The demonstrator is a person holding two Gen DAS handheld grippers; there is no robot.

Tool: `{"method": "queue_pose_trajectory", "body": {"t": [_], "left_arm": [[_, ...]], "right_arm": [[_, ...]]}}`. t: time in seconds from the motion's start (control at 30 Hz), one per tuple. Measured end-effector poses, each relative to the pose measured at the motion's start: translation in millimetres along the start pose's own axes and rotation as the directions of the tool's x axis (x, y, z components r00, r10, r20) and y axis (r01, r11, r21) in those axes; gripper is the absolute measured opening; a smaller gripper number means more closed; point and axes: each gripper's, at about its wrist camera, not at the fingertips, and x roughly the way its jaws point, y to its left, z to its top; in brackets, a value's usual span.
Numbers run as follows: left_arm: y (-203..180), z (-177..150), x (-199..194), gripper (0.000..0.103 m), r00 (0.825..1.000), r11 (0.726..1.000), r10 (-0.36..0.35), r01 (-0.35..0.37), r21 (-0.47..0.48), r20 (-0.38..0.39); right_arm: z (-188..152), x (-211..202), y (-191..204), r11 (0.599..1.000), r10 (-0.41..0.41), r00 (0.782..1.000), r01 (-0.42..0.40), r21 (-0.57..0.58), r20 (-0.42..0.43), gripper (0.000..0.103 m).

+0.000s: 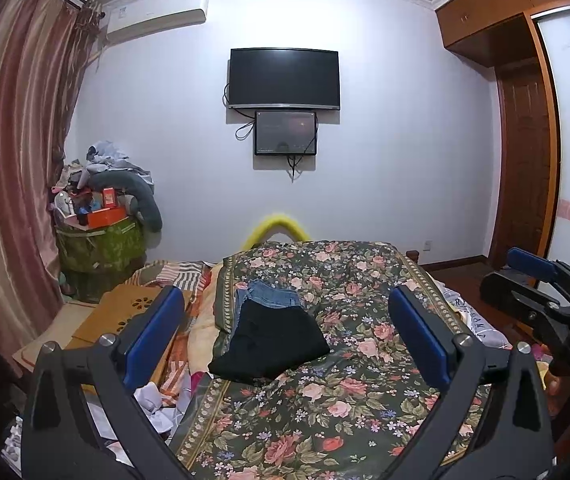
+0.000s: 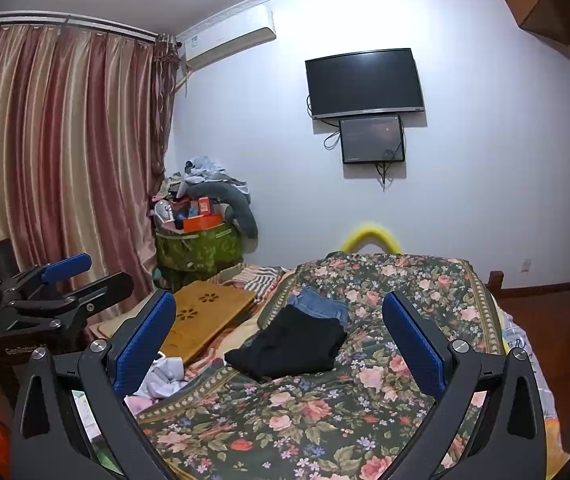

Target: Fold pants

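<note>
Folded black pants (image 1: 271,344) lie on the floral bedspread (image 1: 349,412), partly on top of folded blue jeans (image 1: 269,295). Both show in the right wrist view too, black pants (image 2: 291,346) and jeans (image 2: 319,306). My left gripper (image 1: 285,336) is open and empty, held above the bed short of the pants. My right gripper (image 2: 279,340) is open and empty, also held back from the pants. The right gripper shows at the right edge of the left wrist view (image 1: 541,280); the left gripper shows at the left of the right wrist view (image 2: 69,280).
A wooden lap tray (image 2: 205,316) lies left of the bedspread, with crumpled white and pink cloth (image 2: 161,380) near it. A green bin piled with clutter (image 2: 197,240) stands by the curtain (image 2: 61,160). A wardrobe and door (image 1: 525,160) stand to the right.
</note>
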Motion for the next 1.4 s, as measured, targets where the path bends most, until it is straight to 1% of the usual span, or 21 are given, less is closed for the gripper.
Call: {"method": "queue_pose_trajectory", "body": {"t": [0.47,1.27,1.4], "left_arm": [[-2,-1,6,0.103,1.0,1.0,-0.013,0.013,-0.008,-0.008],[-1,-2,6,0.103,1.0,0.999,-0.028,0.028,0.025,-0.008],[-2,-2,7,0.103,0.999,0.999,-0.04,0.04,0.022,-0.017]], "right_arm": [[1,-4,-1,1.0,-0.016,1.0,0.016,-0.001,0.008,0.102],[4,-11,-1,0.999,-0.037,0.999,0.037,0.003,0.023,0.102],[6,-11,-1,0.999,-0.041,0.999,0.041,0.003,0.025,0.102]]}}
